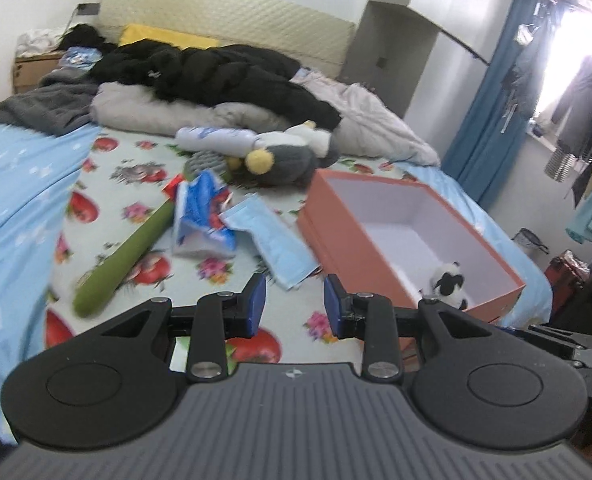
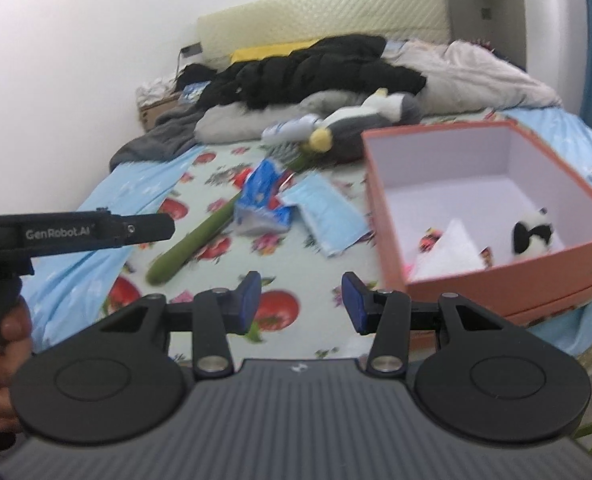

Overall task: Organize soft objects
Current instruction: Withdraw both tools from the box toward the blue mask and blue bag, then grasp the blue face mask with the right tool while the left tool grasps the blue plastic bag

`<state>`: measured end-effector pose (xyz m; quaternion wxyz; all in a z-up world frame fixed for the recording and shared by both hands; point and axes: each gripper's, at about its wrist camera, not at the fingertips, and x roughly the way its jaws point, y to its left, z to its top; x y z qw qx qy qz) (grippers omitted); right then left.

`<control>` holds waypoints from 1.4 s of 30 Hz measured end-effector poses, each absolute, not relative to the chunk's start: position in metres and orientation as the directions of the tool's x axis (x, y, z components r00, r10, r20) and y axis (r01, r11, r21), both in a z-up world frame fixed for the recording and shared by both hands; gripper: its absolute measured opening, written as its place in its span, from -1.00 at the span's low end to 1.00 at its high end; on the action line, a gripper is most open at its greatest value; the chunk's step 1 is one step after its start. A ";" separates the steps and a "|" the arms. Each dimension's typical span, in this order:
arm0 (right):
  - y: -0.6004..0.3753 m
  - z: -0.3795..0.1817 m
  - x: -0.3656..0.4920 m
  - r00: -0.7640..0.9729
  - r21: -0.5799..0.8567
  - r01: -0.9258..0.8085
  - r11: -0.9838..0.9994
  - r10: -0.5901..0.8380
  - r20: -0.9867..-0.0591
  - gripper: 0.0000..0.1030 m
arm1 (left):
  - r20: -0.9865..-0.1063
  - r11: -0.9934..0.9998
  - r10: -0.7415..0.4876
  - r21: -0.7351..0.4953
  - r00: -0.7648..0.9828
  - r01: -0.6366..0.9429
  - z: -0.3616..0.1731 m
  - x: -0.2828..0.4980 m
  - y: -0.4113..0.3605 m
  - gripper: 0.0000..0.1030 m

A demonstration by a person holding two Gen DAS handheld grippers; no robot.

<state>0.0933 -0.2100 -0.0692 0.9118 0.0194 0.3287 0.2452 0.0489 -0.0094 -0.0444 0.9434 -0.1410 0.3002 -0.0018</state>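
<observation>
An orange box [image 1: 336, 248] [image 2: 496, 284] with a white inside stands open on the bed, to the right of both grippers. A small black-and-white plush [image 1: 448, 280] [image 2: 534, 234] lies in it, beside white paper [image 2: 452, 252]. On the flowered sheet lie a long green plush [image 1: 124, 252] [image 2: 192, 240], a blue-white tissue pack [image 1: 202, 220] [image 2: 262, 200] and a light-blue packet [image 1: 272, 236] [image 2: 324, 212]. Farther back lies a grey plush with a yellow part [image 1: 284, 160] [image 2: 348, 128]. My left gripper [image 1: 295, 306] and right gripper [image 2: 302, 304] hover over the sheet's near part, both open, with nothing between their pads.
A black jacket [image 1: 224, 72] and pale bedding [image 1: 376, 120] are piled at the headboard. A white-blue roll [image 1: 216, 138] lies by the grey plush. The left gripper's black body [image 2: 96, 230] and a hand [image 2: 0, 344] show at the left. Hanging clothes [image 1: 576, 112] and blue curtains fill the right.
</observation>
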 end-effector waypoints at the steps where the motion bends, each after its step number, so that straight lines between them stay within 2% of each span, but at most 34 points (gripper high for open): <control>1: -0.206 -0.072 0.093 0.657 0.197 -0.440 0.876 0.463 -0.595 -0.07 | -0.571 0.959 -0.083 -0.270 0.817 -0.091 -0.047 0.044 -0.007 -0.28; 10: -0.170 -0.093 0.116 0.645 0.162 -0.472 0.867 0.464 -0.607 -0.07 | -0.609 0.939 -0.063 -0.304 0.791 -0.159 -0.074 0.051 0.019 -0.28; 13: -0.155 -0.103 0.132 0.646 0.136 -0.487 0.863 0.461 -0.608 -0.07 | -0.620 0.937 -0.052 -0.301 0.783 -0.176 -0.085 0.072 0.031 -0.15; 24: -0.114 -0.156 0.220 0.643 0.070 -0.473 0.878 0.398 -0.654 -0.08 | -0.639 0.917 -0.043 -0.330 0.768 -0.224 -0.135 0.168 0.076 -0.13; 26: -0.109 -0.166 0.233 0.638 0.065 -0.466 0.882 0.386 -0.667 -0.08 | -0.649 0.909 -0.042 -0.340 0.760 -0.240 -0.143 0.188 0.082 -0.03; 30: -0.099 -0.188 0.257 0.630 0.053 -0.464 0.884 0.372 -0.681 -0.09 | -0.660 0.905 -0.017 -0.330 0.751 -0.270 -0.158 0.223 0.091 0.05; 32: -0.096 -0.198 0.267 0.626 0.050 -0.463 0.885 0.366 -0.689 -0.10 | -0.658 0.902 -0.002 -0.327 0.753 -0.282 -0.164 0.239 0.094 0.25; 37: -0.089 -0.208 0.284 0.650 -0.008 -0.481 0.877 0.350 -0.674 -0.10 | -0.632 0.901 0.056 -0.302 0.773 -0.312 -0.177 0.274 0.104 0.25; 42: -0.083 -0.219 0.301 0.643 -0.016 -0.491 0.871 0.350 -0.681 -0.15 | -0.656 0.908 0.093 -0.253 0.749 -0.334 -0.196 0.300 0.108 0.20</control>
